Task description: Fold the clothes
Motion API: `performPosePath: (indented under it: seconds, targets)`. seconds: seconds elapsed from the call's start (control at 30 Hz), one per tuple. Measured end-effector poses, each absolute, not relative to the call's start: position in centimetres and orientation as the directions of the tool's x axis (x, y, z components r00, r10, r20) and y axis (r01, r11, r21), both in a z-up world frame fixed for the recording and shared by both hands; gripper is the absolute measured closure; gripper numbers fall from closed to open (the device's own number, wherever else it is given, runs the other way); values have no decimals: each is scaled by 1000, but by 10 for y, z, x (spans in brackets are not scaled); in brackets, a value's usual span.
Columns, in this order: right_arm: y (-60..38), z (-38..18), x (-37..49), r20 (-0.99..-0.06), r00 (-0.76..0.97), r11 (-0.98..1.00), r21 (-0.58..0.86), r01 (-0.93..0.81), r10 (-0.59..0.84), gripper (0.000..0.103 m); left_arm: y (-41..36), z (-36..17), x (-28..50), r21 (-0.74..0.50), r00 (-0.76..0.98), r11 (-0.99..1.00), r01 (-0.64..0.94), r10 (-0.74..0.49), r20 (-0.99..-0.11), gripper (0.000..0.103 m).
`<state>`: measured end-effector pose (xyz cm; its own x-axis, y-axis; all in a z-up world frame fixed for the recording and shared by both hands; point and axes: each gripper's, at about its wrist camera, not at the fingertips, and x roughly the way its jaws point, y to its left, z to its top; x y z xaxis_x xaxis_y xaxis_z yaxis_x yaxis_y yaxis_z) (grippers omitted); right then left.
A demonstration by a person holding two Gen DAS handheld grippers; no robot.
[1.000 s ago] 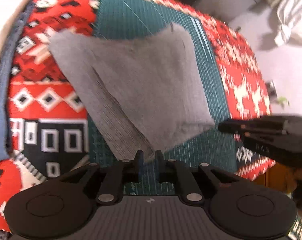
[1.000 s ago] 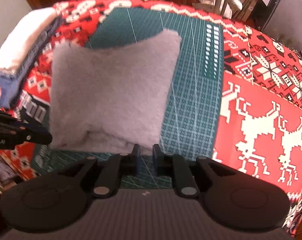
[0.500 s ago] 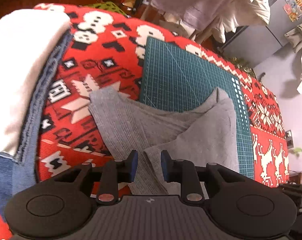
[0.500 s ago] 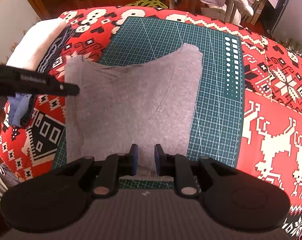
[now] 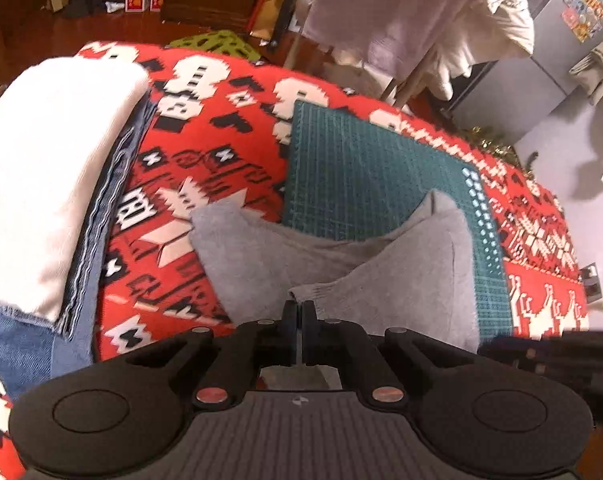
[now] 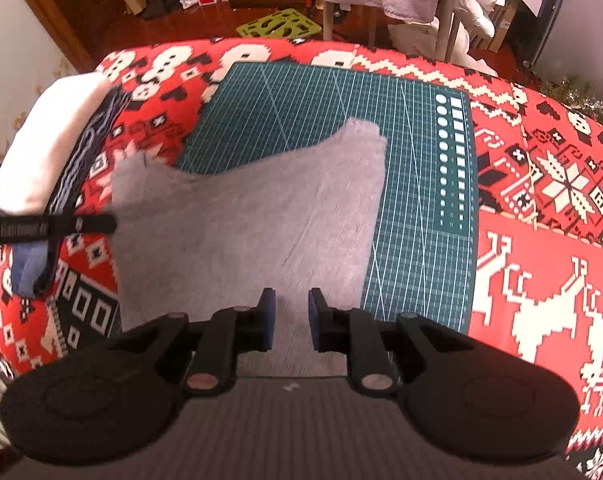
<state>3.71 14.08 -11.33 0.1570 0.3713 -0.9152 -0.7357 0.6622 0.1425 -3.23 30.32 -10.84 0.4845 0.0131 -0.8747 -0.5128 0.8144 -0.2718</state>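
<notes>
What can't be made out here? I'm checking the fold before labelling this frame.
- Near hem of the grey garment: right wrist view, hidden behind the right gripper body.
- Whether the left gripper pinches cloth: left wrist view, the nearly closed jaws cover the contact.
- Lower layers of the folded stack: cut off by the left edge.
- Layers under the garment's top fold: covered by the cloth itself.

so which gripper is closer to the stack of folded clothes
Left. The left gripper sits just beside the stack; the right gripper is farther off, over the grey garment.
</notes>
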Motion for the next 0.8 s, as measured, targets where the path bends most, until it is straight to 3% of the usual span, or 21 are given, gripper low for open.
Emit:
performPosePath:
  seconds: [0.17,0.27,0.8]
  targets:
    - [155,-114,61,-903,177,689,160,-706,392,85,305,-120,-31,-268,448,801,-535,0,-894,101]
    - [165,-117,80,-897,211,713,148,-686,389,98,308,-124,-29,-268,442,802,-534,-6,-897,101]
    - [204,-156,130,-919,197,718,120,-686,341,98,320,-138,-25,-279,398,781,-558,-43,-916,98]
